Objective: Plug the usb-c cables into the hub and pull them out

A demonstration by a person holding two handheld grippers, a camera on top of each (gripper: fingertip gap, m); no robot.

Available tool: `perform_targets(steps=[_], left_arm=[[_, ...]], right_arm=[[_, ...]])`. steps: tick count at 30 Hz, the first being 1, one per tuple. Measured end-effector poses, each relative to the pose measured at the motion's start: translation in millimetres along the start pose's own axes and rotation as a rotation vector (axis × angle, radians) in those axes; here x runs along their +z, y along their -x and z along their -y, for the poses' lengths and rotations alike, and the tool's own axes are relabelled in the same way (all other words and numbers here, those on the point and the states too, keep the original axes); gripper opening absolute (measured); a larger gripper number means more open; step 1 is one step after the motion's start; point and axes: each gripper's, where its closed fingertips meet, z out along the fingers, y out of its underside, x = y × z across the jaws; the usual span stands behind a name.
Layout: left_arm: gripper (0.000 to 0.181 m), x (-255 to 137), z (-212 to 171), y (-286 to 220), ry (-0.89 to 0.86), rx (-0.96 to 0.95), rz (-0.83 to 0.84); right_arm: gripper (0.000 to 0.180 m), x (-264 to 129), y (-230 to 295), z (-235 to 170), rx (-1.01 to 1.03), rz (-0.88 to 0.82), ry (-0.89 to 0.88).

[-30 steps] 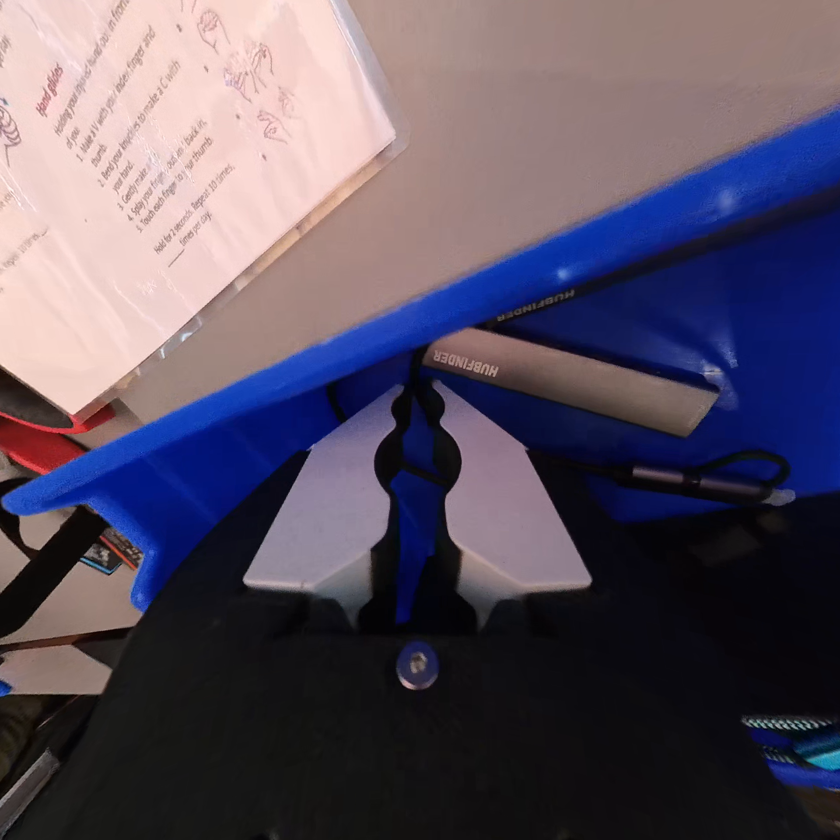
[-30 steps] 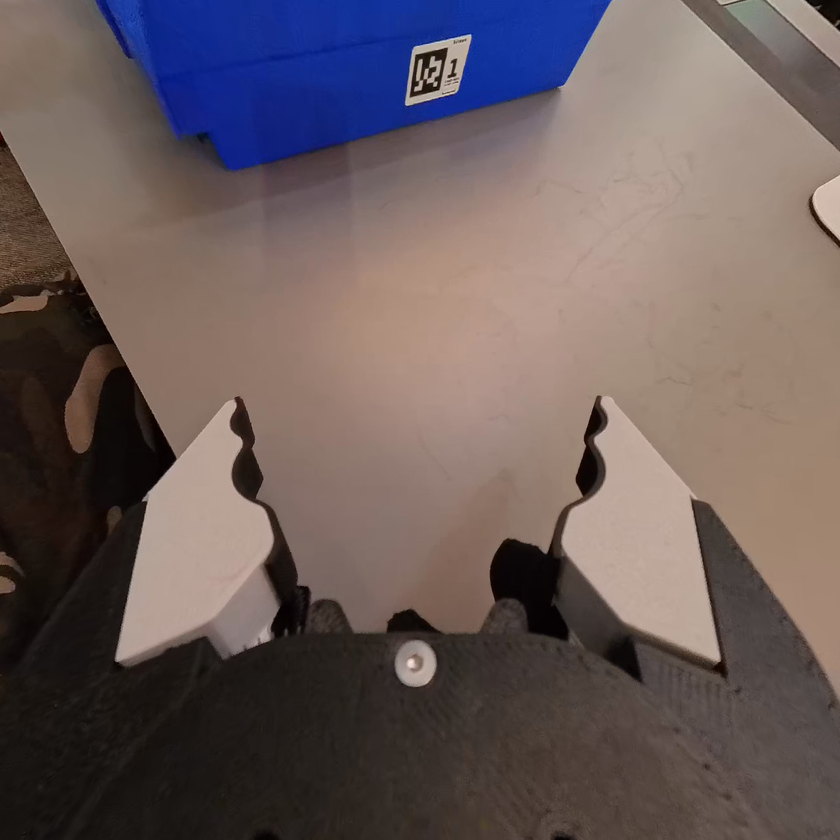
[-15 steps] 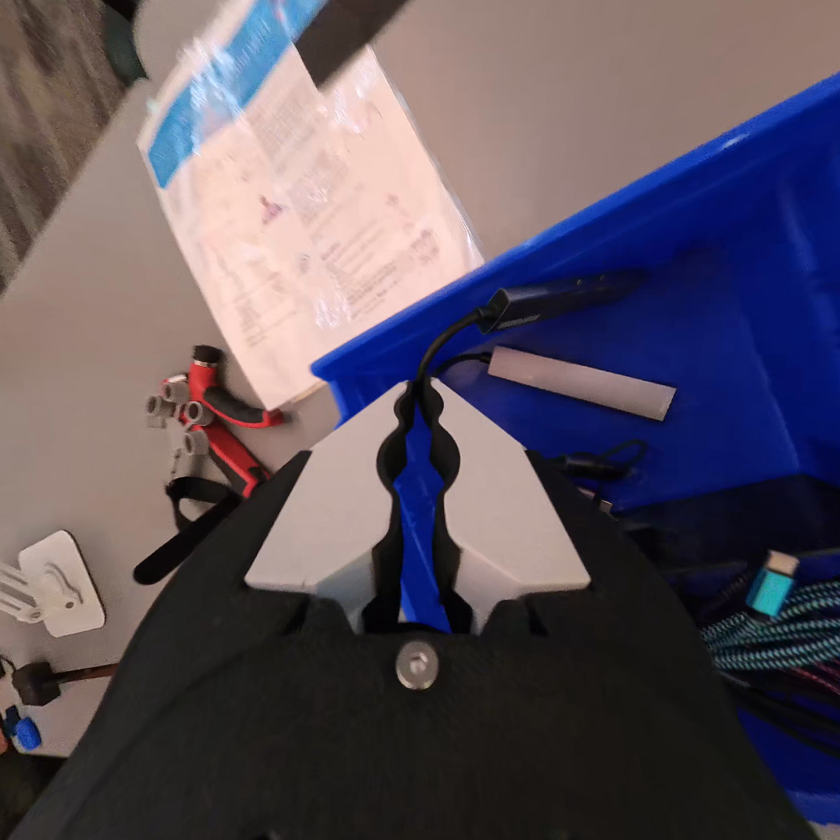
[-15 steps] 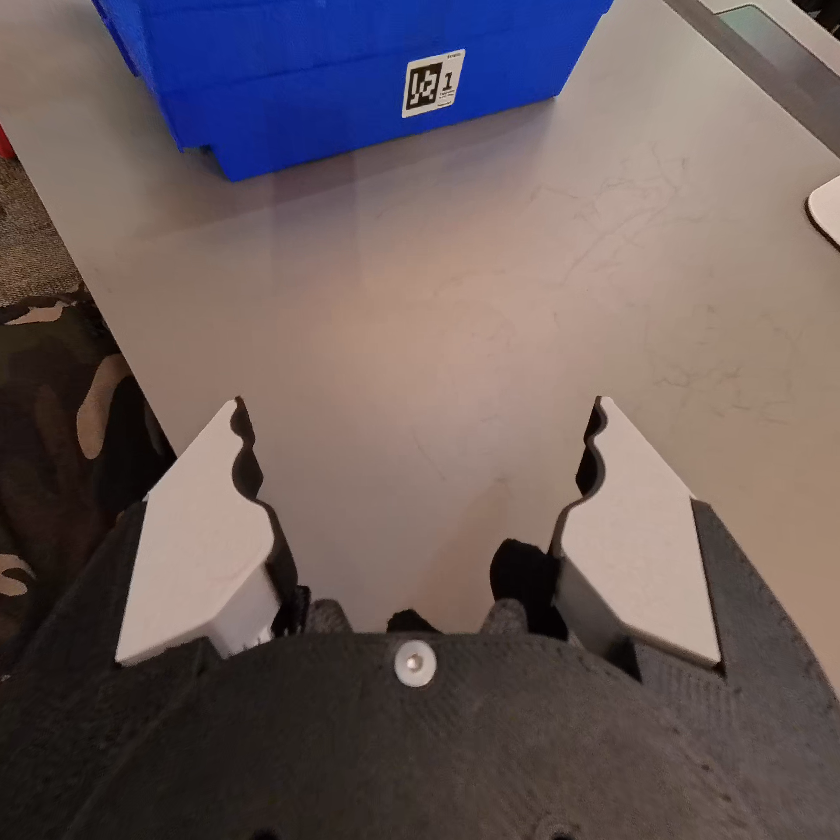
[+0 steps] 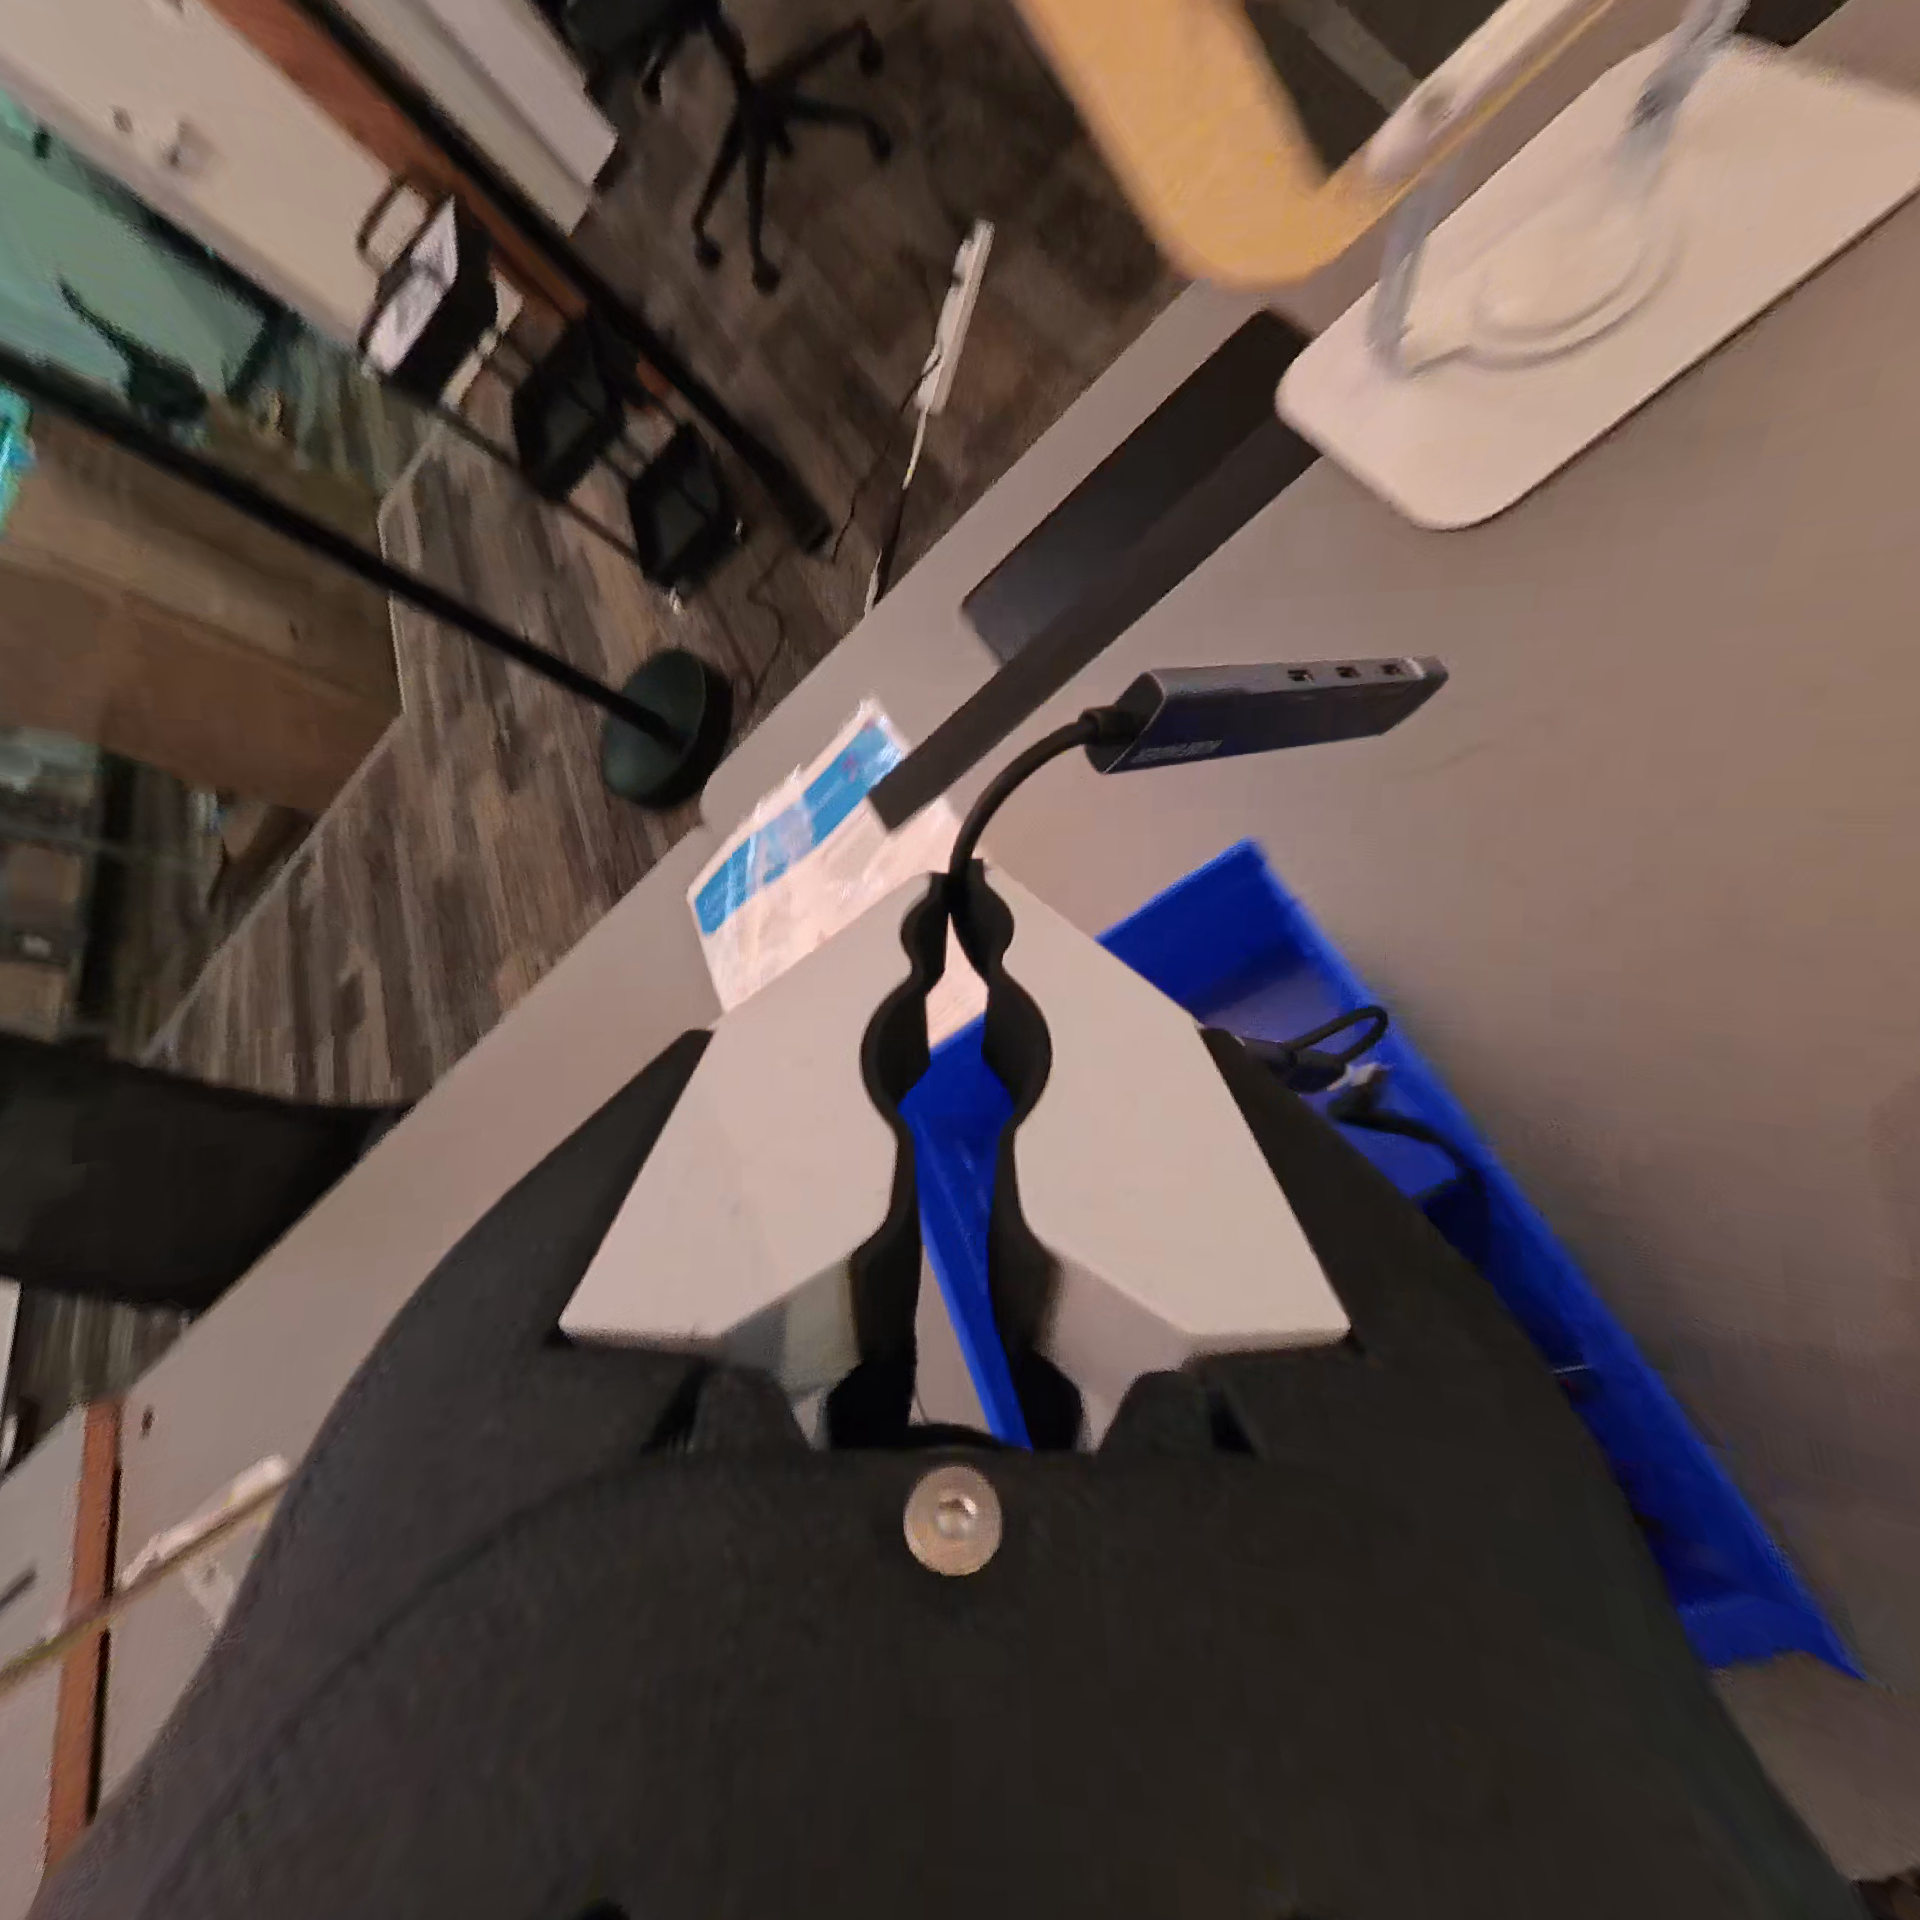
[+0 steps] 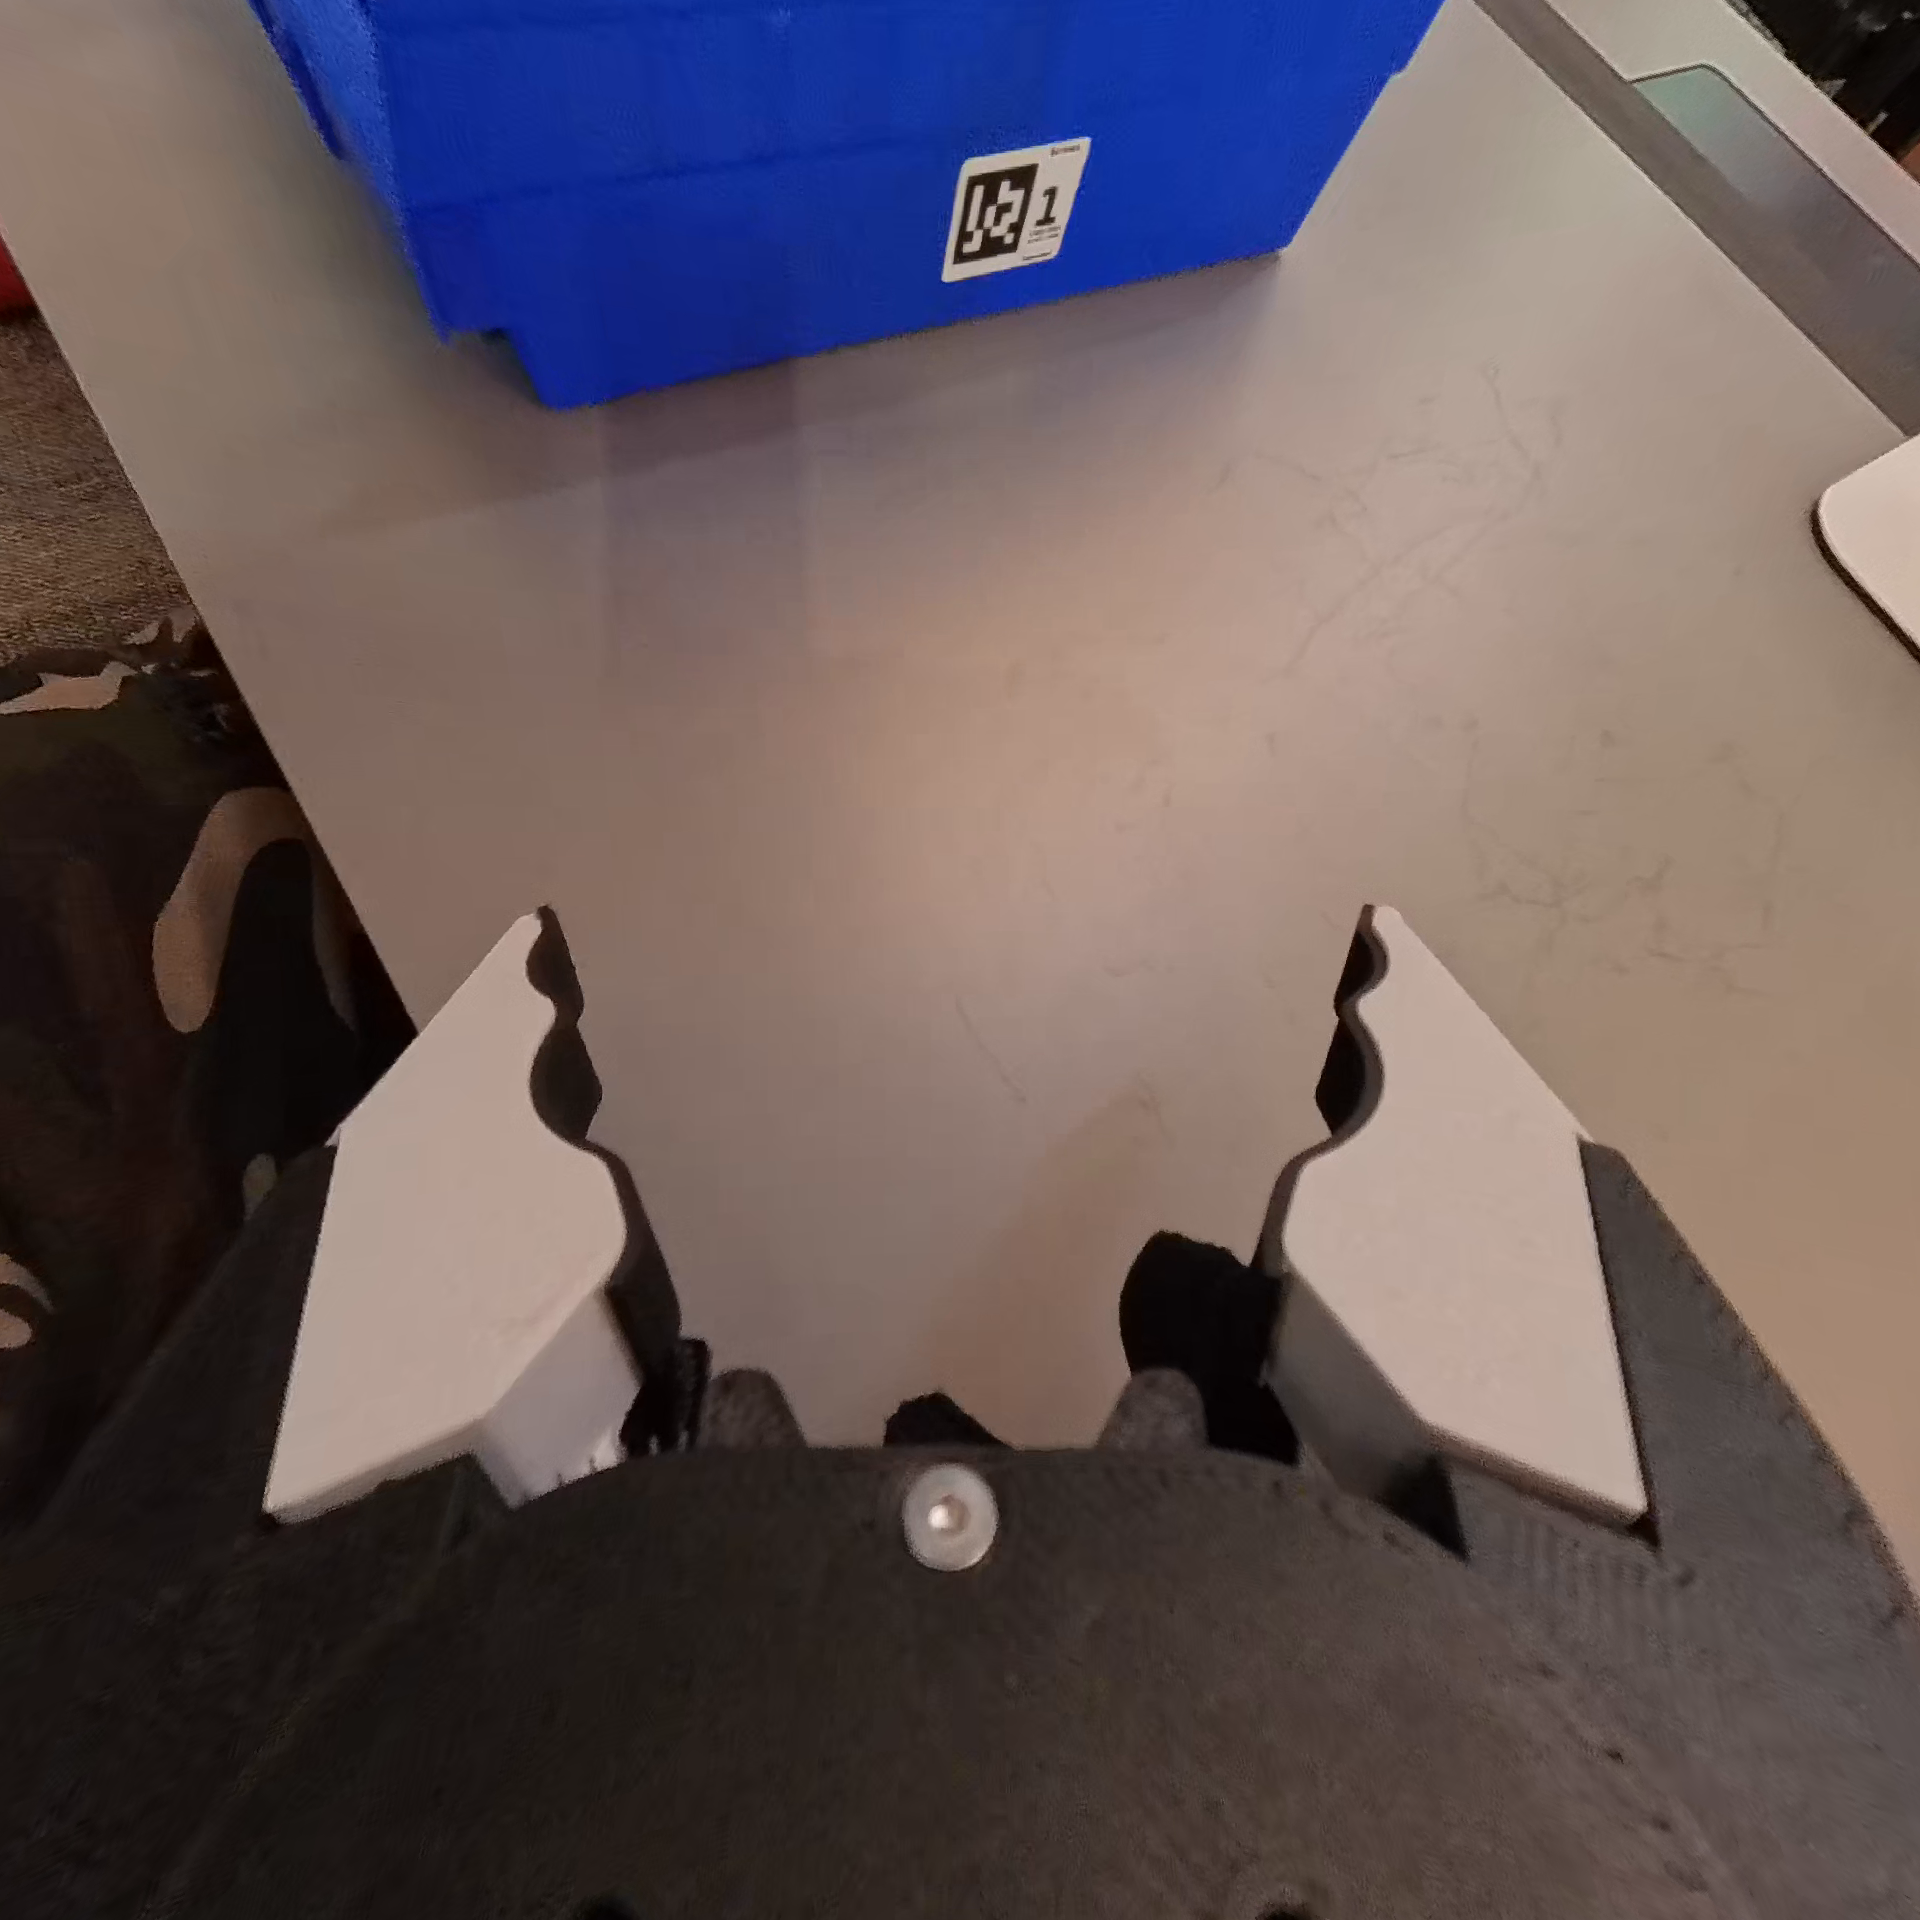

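Note:
My left gripper point(image 5: 953, 894) is shut on the black cable point(image 5: 1003, 790) of a dark grey hub point(image 5: 1273, 715). The hub hangs in the air beyond the fingertips, well above the table, with small ports along its side. Below it sits the blue bin point(image 5: 1351, 1195), with a dark cable point(image 5: 1340, 1049) lying inside. My right gripper point(image 6: 956, 920) is open and empty, low over the bare grey table point(image 6: 987, 727). The same blue bin point(image 6: 831, 156) stands ahead of it, with a black-and-white marker tag point(image 6: 1013, 208) on its front wall.
A plastic-sleeved paper sheet point(image 5: 800, 894) lies on the table beside the bin. A white monitor base point(image 5: 1621, 270) stands at the far right of the table. A white pad edge point(image 6: 1870, 551) shows at the right. Camouflage fabric point(image 6: 135, 935) lies off the table's left edge. Across from one pair of fingers to the other is roughly 40 centimetres. To the white monitor base point(image 5: 1621, 270): right tips about 40 centimetres, left tips about 50 centimetres.
My left gripper has lifted and tilted, carrying the hub by its cable up out of the blue bin. My right gripper has drifted slightly back from the bin, still open.

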Motion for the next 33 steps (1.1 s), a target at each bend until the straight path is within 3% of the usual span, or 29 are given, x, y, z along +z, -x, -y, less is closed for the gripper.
perform_targets(steps=[4,7,10,15,19,27,31,33], left_arm=[[0.001,-18,55,-66,-0.08,0.091,-0.148],[0.0,-7,72,-135,-0.069,0.164,-0.3],[0.0,21,66,-203,0.005,0.231,-0.437],[0.0,70,21,-287,0.205,0.345,-0.613],[0.0,94,-9,-315,0.323,0.441,-0.713],[0.001,141,-49,-337,0.495,0.509,-0.748],[0.002,151,-46,-346,0.495,0.471,-0.773],[0.025,152,-42,-340,0.497,0.468,-0.73]], right_arm=[[0.14,0,7,2,-0.026,0.022,-0.006],[0.139,0,13,4,-0.051,0.037,-0.011],[0.136,-2,18,6,-0.073,0.055,-0.021],[0.133,-5,18,6,-0.082,0.066,-0.023],[0.132,-6,15,5,-0.065,0.072,-0.027],[0.132,-4,17,5,-0.056,0.089,-0.028],[0.132,-4,17,4,-0.052,0.093,-0.028],[0.132,-4,16,4,-0.051,0.093,-0.028]])
